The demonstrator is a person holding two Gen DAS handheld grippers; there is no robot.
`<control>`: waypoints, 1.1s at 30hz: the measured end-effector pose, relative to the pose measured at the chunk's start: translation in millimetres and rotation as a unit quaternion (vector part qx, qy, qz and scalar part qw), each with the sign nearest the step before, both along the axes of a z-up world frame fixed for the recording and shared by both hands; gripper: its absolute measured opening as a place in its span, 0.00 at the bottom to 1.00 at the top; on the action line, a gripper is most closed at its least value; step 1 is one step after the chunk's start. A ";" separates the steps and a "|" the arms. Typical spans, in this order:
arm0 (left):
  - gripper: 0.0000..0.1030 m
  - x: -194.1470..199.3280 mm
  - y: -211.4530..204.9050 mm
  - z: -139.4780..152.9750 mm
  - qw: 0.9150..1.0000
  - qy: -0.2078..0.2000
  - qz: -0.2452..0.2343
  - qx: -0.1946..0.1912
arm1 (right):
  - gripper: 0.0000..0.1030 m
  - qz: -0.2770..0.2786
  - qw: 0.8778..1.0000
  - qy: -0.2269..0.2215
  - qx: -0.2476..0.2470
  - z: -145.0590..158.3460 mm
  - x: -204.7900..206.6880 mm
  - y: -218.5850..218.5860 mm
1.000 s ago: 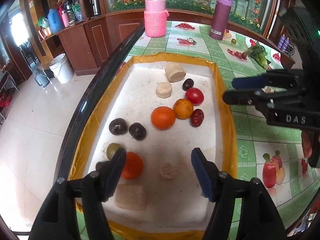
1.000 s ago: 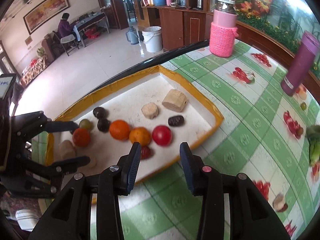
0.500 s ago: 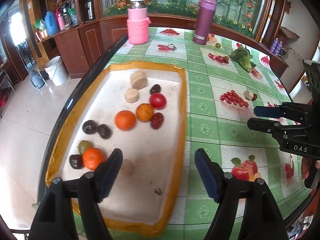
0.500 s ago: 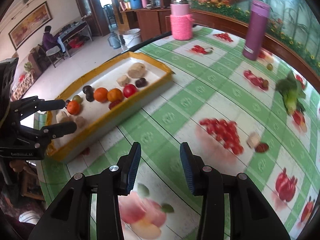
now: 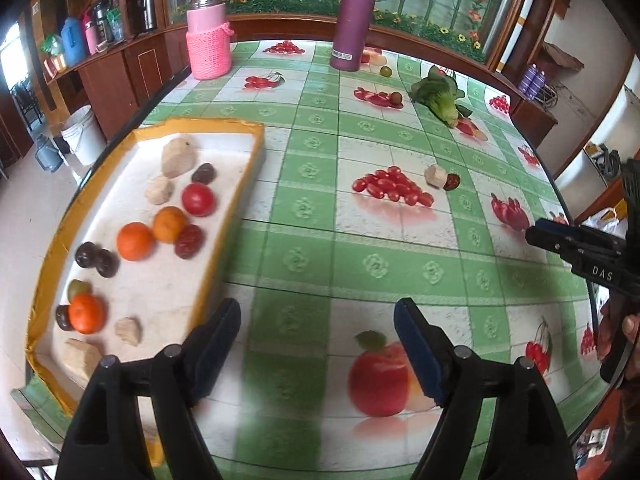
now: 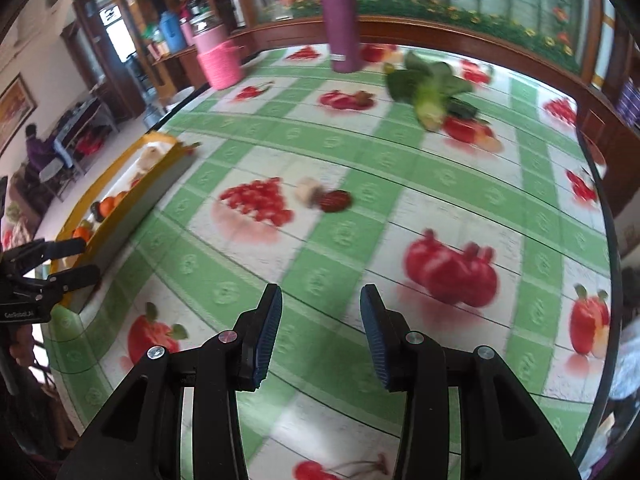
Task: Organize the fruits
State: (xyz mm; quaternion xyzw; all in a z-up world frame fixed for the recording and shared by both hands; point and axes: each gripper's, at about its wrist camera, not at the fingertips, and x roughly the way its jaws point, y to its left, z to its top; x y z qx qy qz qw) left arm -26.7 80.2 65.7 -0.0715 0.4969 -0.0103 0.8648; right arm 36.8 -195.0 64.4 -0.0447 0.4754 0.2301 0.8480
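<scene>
Desk (image 5: pixel 360 264): green-checked cloth with fruit prints. On it: yellow-rimmed tray (image 5: pixel 224 240) at left, pink knit-covered flask (image 5: pixel 208 44) and purple bottle (image 5: pixel 354 20) at far edge, leafy greens (image 5: pixel 440 96), a beige chunk (image 5: pixel 436 176) touching a dark red fruit (image 5: pixel 453 181) mid-desk.

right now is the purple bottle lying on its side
No, the purple bottle stands upright on the table near the pink jar.

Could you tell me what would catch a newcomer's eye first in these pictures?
Probably the yellow-rimmed tray at the table's left edge, filled with oranges, a tomato and dark fruits. Next, the loud green tablecloth printed with fruit, where a pale chunk and a dark red fruit lie apart from the tray.
</scene>
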 end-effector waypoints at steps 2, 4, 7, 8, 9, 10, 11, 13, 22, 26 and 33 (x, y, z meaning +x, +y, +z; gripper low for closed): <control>0.81 6.8 -11.1 -2.2 1.000 0.004 0.007 0.002 | 0.47 -0.011 1.000 -0.004 -0.002 -0.4 4.0 -10.0; 0.82 14.1 -22.8 -3.7 1.000 0.010 0.004 0.004 | 0.48 -0.012 1.000 -0.010 0.000 -0.6 12.2 -11.5; 0.82 20.3 -38.0 -2.5 1.000 0.014 -0.004 0.005 | 0.48 -0.001 1.000 -0.008 -0.002 -4.7 26.3 -2.0; 0.82 21.0 -42.6 -0.8 1.000 0.012 -0.005 0.009 | 0.48 0.002 1.000 -0.007 -0.003 -6.8 30.5 2.0; 0.82 21.4 -46.9 1.4 1.000 0.008 -0.007 0.014 | 0.48 0.008 1.000 -0.004 0.002 -8.4 32.8 6.6; 0.82 21.7 -49.7 3.2 1.000 0.006 -0.008 0.018 | 0.48 0.014 1.000 -0.003 0.007 -8.7 33.1 10.0; 0.82 21.3 -51.8 5.3 1.000 0.003 -0.005 0.023 | 0.48 0.022 1.000 -0.003 0.011 -8.7 32.4 14.2; 0.82 20.6 -54.2 9.5 0.999 -0.002 0.004 0.032 | 0.48 0.036 0.999 -0.004 0.016 -6.2 30.9 24.1; 0.82 0.3 -28.8 26.2 0.994 -0.041 0.076 0.068 | 0.54 0.075 0.996 0.004 0.044 11.5 6.8 68.0; 0.81 -21.3 -3.9 29.8 0.989 -0.049 0.122 0.068 | 0.80 0.113 0.993 0.004 0.045 19.6 -20.9 103.3; 0.81 -84.6 61.4 26.2 0.971 -0.045 0.229 0.055 | 0.89 0.187 0.982 -0.004 0.024 32.8 -77.3 173.8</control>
